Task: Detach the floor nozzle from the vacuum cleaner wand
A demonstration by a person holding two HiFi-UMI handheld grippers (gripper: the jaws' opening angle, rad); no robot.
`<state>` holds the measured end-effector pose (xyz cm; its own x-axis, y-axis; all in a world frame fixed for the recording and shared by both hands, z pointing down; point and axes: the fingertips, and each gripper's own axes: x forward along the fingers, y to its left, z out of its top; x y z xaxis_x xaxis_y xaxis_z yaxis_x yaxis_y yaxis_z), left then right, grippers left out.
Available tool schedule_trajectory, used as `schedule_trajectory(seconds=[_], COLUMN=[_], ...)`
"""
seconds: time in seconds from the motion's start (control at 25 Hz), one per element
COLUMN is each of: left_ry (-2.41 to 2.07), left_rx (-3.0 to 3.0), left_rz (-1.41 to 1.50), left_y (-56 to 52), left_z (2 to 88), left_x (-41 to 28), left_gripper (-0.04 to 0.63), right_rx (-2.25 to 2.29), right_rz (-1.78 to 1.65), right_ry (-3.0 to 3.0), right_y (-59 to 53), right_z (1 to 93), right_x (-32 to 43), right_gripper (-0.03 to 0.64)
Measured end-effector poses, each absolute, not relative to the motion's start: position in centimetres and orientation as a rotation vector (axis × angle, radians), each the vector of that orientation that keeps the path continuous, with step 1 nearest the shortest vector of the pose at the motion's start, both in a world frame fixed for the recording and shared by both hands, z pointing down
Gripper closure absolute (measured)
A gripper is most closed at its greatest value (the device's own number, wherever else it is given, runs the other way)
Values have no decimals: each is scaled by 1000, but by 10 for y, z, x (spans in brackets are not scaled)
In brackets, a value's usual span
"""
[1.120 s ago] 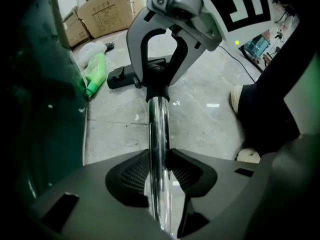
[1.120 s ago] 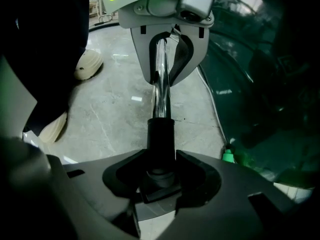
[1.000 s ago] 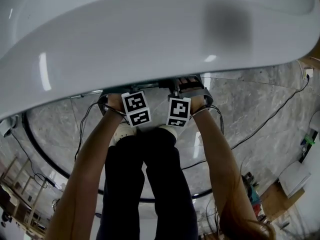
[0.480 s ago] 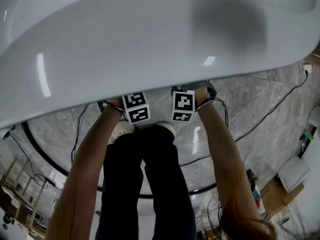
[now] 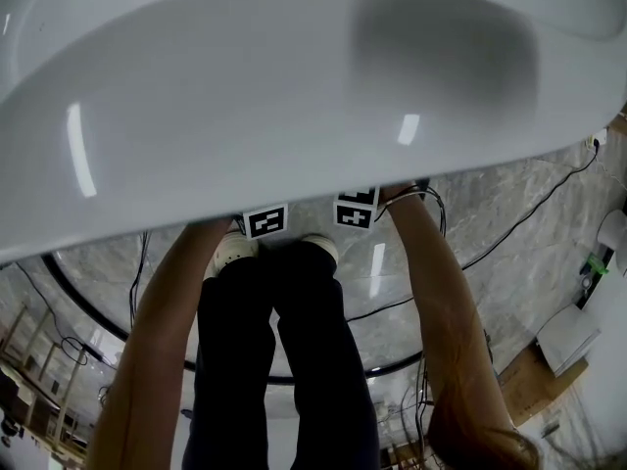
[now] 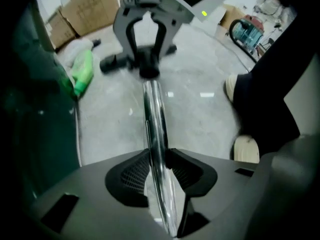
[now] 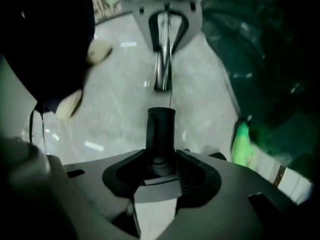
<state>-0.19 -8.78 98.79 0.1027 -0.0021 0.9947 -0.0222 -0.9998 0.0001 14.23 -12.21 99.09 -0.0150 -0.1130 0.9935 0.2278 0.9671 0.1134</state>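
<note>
In the left gripper view my left gripper is shut on the shiny chrome wand, which runs away between the pads toward the black floor nozzle. My right gripper is shut on the nozzle's black tube neck, open end facing away. In the right gripper view a small gap shows between that open end and the wand's tip. In the head view only the two marker cubes peek out below a white surface; the jaws are hidden there.
A large white rounded surface fills the top of the head view. The person's shoes stand on the marble floor, with black cables to the right. A green bottle lies near a dark green sheet; cardboard boxes stand beyond.
In the head view the white surface now covers more of both grippers, leaving only the lower edges of the cubes. The right cube has shifted slightly away from the left one.
</note>
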Motion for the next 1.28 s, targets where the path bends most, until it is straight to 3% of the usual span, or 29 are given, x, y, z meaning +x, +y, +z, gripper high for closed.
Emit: schedule_trajectory(seconds=[0.36, 0.84, 0.88, 0.96, 1.08, 1.28], left_ry=[-85, -159, -154, -147, -157, -231], left_rx=[2243, 2149, 2130, 2076, 2080, 2127], left_rz=[2122, 2136, 2122, 2089, 2049, 1921], left_y=[-85, -82, -79, -70, -59, -53], left_z=[991, 994, 993, 989, 969, 917], left_x=[-34, -72, -71, -69, -61, -44], left_gripper=[454, 447, 429, 278, 267, 268], right_rx=[98, 95, 69, 33, 35, 133], right_rz=[-190, -201, -194, -133, -52, 126], right_ry=[-1346, -1652, -1671, -1687, -1694, -1754], right_y=[-137, -140, -137, -129, -118, -104], right_z=[972, 979, 979, 977, 965, 923], right_x=[292, 147, 142, 137, 136, 134], right_gripper=[440, 440, 434, 343, 290, 287])
